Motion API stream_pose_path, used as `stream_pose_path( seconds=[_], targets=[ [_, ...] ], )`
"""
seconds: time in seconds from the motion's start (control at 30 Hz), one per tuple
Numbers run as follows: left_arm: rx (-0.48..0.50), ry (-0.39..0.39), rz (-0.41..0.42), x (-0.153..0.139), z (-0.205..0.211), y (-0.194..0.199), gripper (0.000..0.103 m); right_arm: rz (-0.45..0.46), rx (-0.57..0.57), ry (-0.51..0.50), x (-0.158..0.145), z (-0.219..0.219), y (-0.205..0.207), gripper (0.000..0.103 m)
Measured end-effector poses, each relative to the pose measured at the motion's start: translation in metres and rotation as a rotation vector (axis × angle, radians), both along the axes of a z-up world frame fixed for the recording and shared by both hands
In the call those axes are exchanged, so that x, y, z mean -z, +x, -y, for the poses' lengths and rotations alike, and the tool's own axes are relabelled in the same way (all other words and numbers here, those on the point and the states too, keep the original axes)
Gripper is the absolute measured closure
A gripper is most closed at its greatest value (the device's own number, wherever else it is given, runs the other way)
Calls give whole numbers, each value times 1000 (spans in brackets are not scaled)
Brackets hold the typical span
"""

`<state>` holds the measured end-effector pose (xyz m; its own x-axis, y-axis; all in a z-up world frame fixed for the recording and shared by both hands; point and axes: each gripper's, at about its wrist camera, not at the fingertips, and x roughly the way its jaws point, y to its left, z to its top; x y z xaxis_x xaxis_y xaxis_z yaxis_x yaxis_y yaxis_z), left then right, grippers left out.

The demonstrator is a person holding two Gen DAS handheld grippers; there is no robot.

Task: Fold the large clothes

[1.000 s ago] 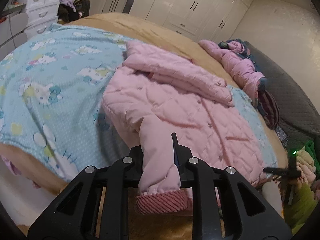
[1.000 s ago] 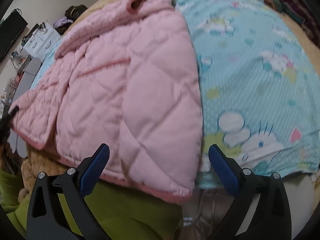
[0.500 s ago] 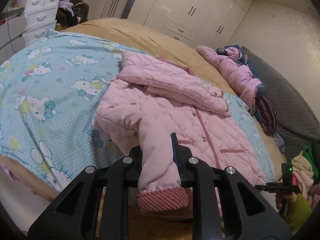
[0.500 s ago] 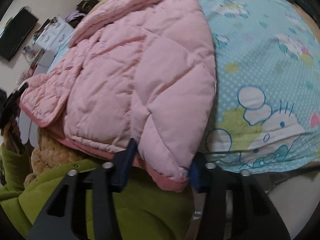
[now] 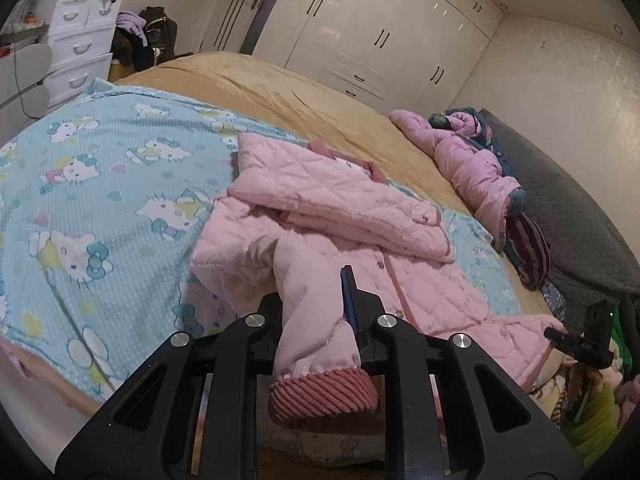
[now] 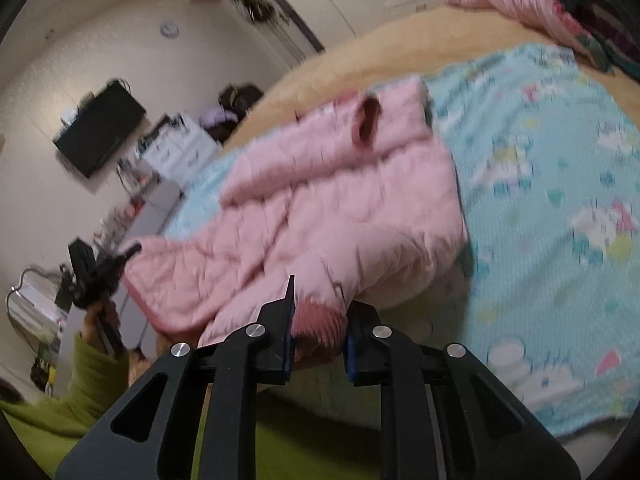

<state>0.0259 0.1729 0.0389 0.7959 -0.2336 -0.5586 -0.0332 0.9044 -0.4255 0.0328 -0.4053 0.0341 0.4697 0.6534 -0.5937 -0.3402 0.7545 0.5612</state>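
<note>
Left gripper (image 5: 314, 300) jaws clenched on jacket sleeve (image 5: 308, 296) just above ribbed cuff (image 5: 324, 394), at near edge of bed. Right gripper (image 6: 318, 320) jaws clamped on jacket hem corner (image 6: 318, 322); view blurred. Pink quilted jacket (image 5: 340, 232) lies on blue cartoon blanket (image 5: 92, 184) near bed's near edge, far sleeve already folded across chest. Near sleeve, body folds left. Other clothes (image 5: 476, 160) piled at far side.

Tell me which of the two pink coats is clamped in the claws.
The pale quilted coat on the cartoon sheet; both claws grip it. The puffier one lies untouched near the wardrobe.
</note>
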Motion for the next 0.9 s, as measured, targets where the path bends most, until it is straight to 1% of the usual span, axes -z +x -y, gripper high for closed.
stream_pose_path(
  seconds=[0.13, 0.23, 0.43, 0.6, 0.73, 0.9],
  targets=[
    [-15, 4, 22, -13, -4, 15, 91, 75, 29, 46, -17, -4, 25, 88],
    [-22, 14, 38, -24, -5, 27, 91, 113, 34, 63, -29, -9, 46, 88],
    [-42, 55, 53, -44, -7, 62, 91, 189, 61, 91, -51, -15, 92, 88],
    [-57, 83, 51, -56, -13, 95, 91, 218, 84, 101, -67, -19, 132, 88],
    [-76, 96, 49, -65, -18, 122, 91, 242, 116, 106, -80, -22, 172, 88],
    [-90, 130, 36, -74, -23, 157, 91, 217, 158, 116, -80, -24, 217, 88]
  ],
)
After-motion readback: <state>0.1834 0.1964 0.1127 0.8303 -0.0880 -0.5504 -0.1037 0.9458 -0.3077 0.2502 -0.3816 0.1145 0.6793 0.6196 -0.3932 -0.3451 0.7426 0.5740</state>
